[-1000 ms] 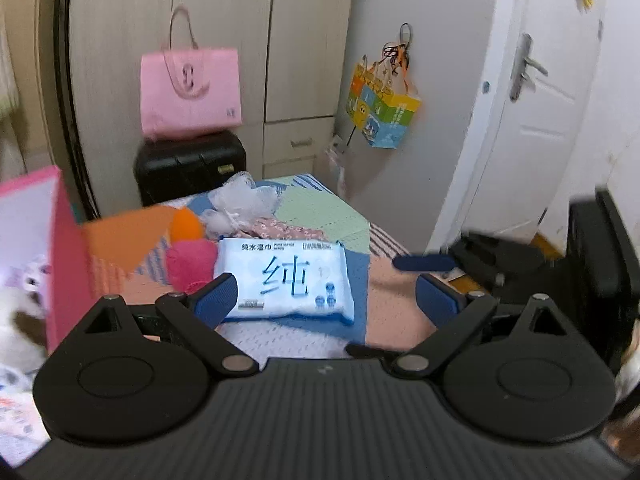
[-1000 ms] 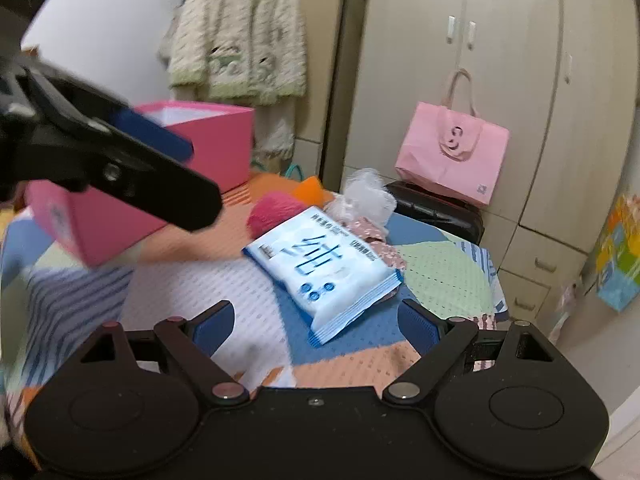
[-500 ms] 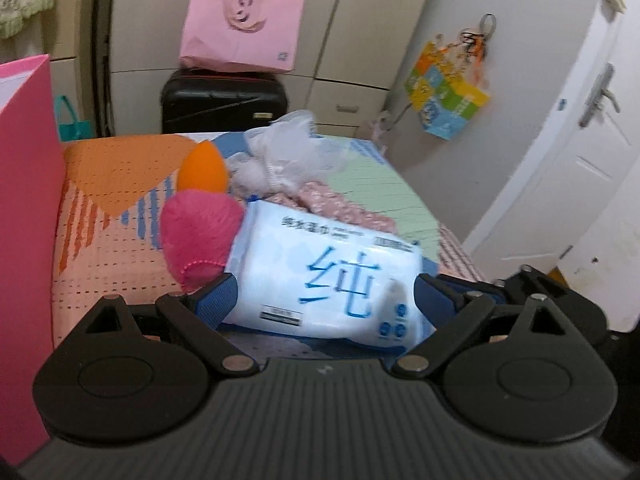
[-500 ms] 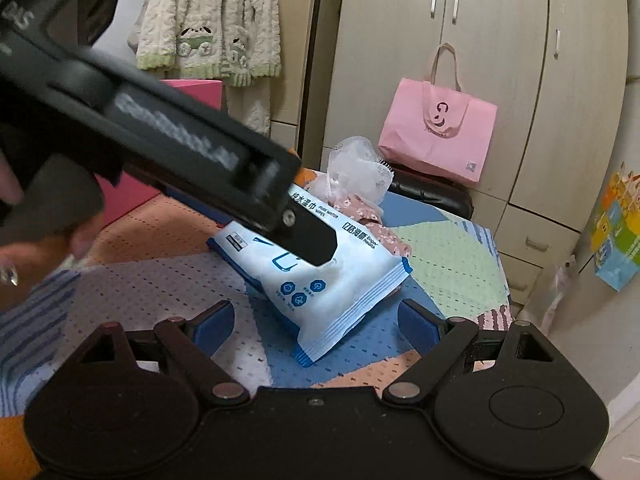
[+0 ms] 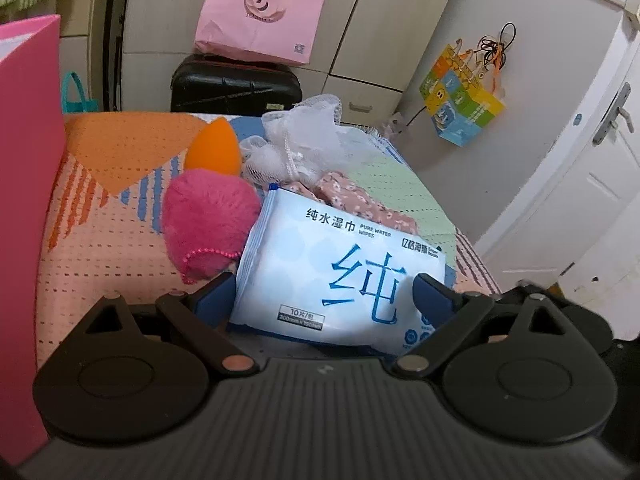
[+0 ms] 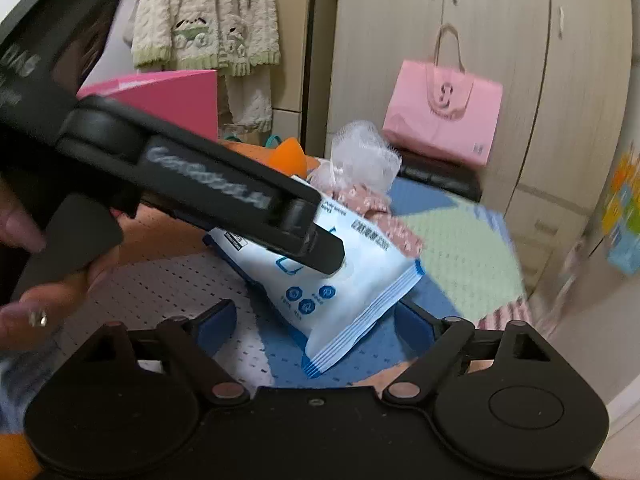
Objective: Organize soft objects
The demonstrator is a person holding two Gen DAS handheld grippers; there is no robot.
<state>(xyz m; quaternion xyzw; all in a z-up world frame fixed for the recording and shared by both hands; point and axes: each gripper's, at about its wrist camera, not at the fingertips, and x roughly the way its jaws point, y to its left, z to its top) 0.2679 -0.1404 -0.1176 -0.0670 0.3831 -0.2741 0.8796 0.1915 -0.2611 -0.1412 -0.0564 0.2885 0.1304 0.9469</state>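
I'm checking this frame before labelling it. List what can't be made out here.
- Pink box interior: left wrist view, its own wall and the frame edge hide it.
- Wipes pack centre: right wrist view, left claw covers it.
- Floral cloth: mostly under the pack.
- Colourful bag: motion-blurred.

The left claw (image 5: 322,296) has closed in around the wipes pack (image 5: 340,276).

Our left hand-held gripper (image 5: 322,298) is matte black with blue fingertip pads (image 5: 214,300). Round copper-coloured screws (image 5: 236,362) mark its linkages. White lettering runs along one arm.
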